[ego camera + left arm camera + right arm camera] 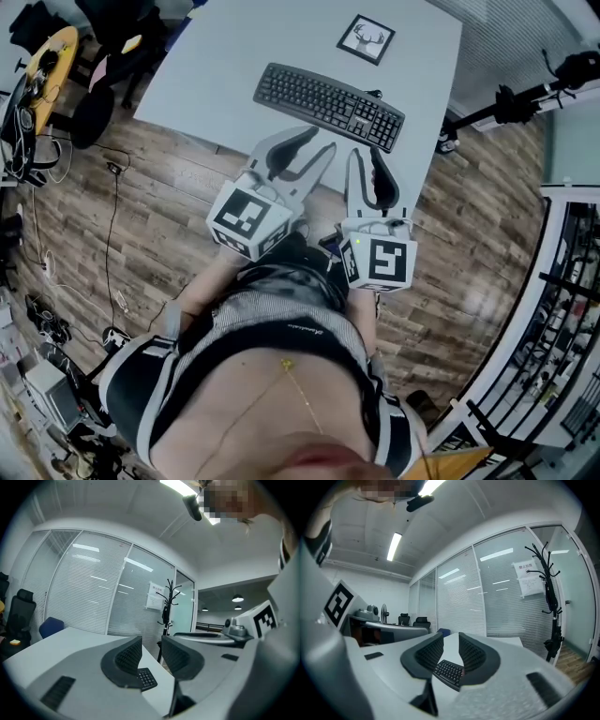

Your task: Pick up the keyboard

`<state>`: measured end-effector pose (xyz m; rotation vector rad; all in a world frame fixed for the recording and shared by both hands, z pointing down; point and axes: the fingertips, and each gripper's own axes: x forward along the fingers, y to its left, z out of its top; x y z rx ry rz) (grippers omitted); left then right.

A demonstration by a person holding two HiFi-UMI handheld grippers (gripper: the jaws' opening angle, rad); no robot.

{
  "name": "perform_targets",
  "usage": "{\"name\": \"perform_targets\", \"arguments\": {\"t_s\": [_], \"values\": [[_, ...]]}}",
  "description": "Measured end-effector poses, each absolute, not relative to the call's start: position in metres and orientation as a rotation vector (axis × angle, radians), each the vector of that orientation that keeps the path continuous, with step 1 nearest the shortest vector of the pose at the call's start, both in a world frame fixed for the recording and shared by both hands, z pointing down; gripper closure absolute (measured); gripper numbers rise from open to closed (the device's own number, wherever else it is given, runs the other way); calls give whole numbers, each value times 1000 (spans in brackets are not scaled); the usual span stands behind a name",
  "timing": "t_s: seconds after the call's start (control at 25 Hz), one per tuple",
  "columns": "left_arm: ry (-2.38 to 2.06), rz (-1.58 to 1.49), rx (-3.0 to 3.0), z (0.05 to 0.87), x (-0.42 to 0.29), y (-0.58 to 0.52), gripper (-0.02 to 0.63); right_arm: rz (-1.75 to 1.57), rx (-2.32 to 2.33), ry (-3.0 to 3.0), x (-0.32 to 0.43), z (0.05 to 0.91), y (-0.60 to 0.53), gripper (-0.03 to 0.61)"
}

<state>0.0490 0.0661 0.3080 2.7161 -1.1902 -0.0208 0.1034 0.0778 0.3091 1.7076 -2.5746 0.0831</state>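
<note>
A black keyboard lies slanted on the pale grey table, close to its near edge. Both grippers are held level just short of the keyboard's near long side. My left gripper is open, its fingers apart with nothing between them. My right gripper is open too, its gap narrower and empty. In the left gripper view a corner of the keyboard shows low beyond the left gripper. In the right gripper view the keyboard lies beyond and below the right gripper.
A small framed deer picture lies on the table behind the keyboard. Wood floor surrounds the table. Office chairs stand at the left, a black stand arm at the right. A coat stand rises by the glass wall.
</note>
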Motion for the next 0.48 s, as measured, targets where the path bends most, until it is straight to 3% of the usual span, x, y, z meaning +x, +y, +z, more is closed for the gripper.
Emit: {"name": "perform_targets", "arguments": {"t_s": [0.48], "values": [[-1076, -34, 2767, 303, 55, 3, 491, 72, 1802, -2498, 106, 307, 20, 474]]}}
